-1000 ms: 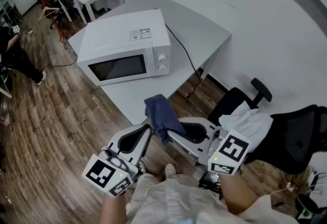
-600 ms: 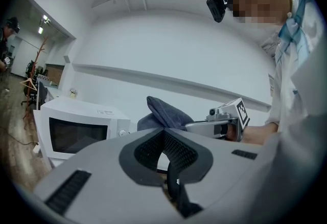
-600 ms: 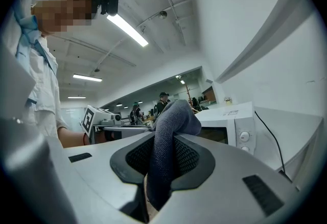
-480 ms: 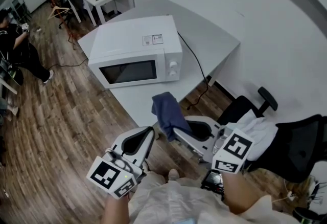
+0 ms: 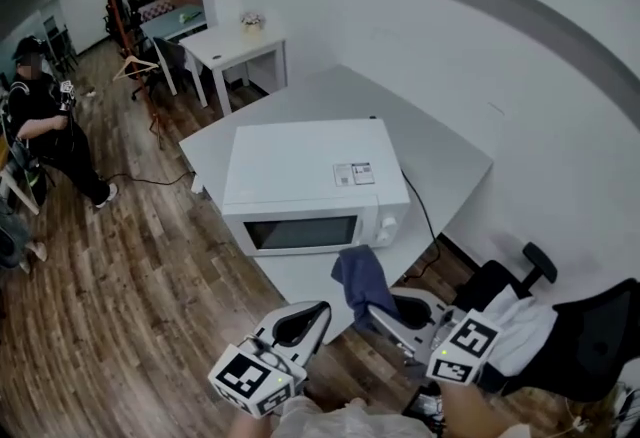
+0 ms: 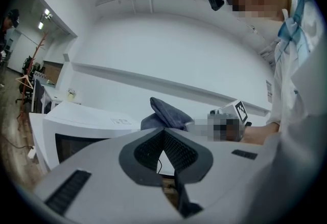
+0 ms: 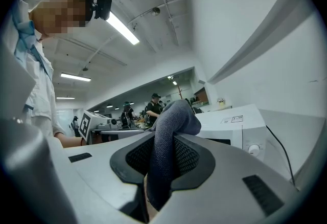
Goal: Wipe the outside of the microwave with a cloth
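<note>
blue-grey cloth [image 5: 360,282], soft and limp, is pinched in the right gripper [image 5: 384,314] at lower centre, before the white microwave [image 5: 312,171]. left gripper [image 5: 316,316] is closed, empty. a bunched fold likely holds best.

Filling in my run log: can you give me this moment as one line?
stage: pre-wipe | right gripper: jaws shut on cloth | left gripper: jaws shut, empty | microwave: cloth not yet touching

Both grippers sit low in front of the body, side by side, pointing roughly level. The left gripper [image 5: 316,314] has its fingers [image 6: 180,152] pressed together with nothing between them. The right gripper [image 5: 378,314] has its fingers [image 7: 193,157] clamped on a blue-grey cloth [image 5: 358,278] that stands up above them
</note>
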### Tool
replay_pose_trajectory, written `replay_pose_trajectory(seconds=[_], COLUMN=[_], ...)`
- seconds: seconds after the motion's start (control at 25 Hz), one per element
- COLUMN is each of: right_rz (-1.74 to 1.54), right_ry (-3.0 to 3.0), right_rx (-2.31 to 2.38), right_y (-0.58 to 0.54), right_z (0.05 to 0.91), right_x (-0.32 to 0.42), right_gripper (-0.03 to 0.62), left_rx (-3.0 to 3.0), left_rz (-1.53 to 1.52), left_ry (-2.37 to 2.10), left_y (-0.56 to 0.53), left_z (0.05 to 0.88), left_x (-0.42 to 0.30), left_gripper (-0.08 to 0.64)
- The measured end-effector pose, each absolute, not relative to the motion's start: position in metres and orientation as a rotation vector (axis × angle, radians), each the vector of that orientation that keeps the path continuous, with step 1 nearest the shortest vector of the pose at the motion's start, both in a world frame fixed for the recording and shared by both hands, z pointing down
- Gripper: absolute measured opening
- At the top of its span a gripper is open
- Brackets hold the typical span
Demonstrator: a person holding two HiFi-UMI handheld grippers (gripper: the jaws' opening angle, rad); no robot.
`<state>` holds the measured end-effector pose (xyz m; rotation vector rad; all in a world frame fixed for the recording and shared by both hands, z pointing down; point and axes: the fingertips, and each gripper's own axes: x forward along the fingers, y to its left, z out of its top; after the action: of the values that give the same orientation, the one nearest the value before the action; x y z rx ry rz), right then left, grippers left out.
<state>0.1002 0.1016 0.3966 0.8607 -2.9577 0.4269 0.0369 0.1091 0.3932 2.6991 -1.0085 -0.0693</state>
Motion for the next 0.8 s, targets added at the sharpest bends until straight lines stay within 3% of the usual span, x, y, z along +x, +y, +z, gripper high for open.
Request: replay_pose_trajectory(seconds=[0.36,0.8], right_rz=[0.386,0.36], right_ry=[-2.828,-2.532], right_rx=[1.1,1.364], right_y=[0.019,-0.095], right_z=[0.386,0.395], right_x=[0.057,0.095], right_gripper=[0.086,0.086], left_rx=[2.775,2.773], left_rz=[-0.07,-0.083], left_ry=[-0.92,-0.832], left_y=[0.033,-0.022], left_z=[0.376,0.384], left_x=[-0.009,-0.024], left_gripper=[0.003,0.003])
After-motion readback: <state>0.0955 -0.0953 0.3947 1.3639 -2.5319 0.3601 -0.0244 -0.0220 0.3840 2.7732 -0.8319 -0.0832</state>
